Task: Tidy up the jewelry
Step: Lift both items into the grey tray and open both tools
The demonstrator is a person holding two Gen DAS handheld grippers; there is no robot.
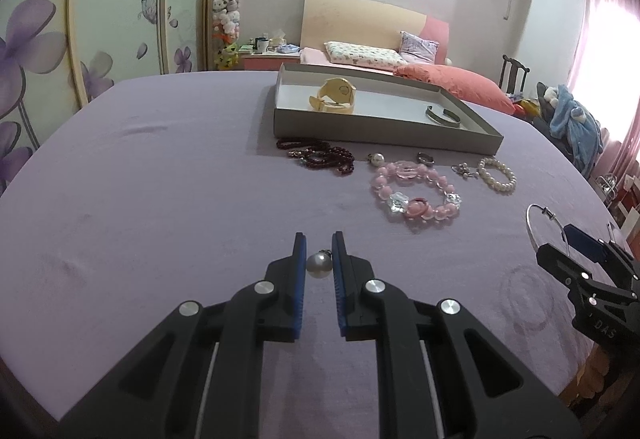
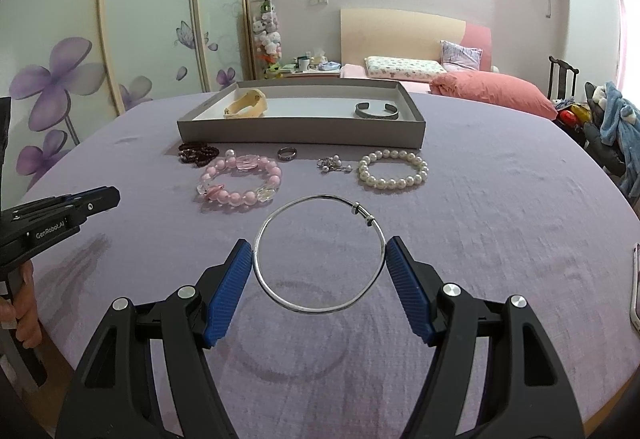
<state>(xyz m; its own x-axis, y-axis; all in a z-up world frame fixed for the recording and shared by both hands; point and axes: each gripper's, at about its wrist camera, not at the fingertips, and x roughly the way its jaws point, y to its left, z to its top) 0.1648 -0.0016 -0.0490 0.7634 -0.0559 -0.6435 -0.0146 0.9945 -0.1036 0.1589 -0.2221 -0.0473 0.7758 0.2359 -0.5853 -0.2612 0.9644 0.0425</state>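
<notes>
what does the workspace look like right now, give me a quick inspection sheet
surface: round table under a lilac cloth, faint ring marks on it.
job's things: grey tray holds a cream watch and a metal cuff; in front lie dark red beads, pink bead bracelet, ring, small earrings, pearl bracelet.
clutter: a phone edge at right, partly out of view.
grippers: left gripper shut on a pearl earring; right gripper shut on a silver bangle.
cables: nothing seen.
surroundings: bed, wardrobe with flower doors.
</notes>
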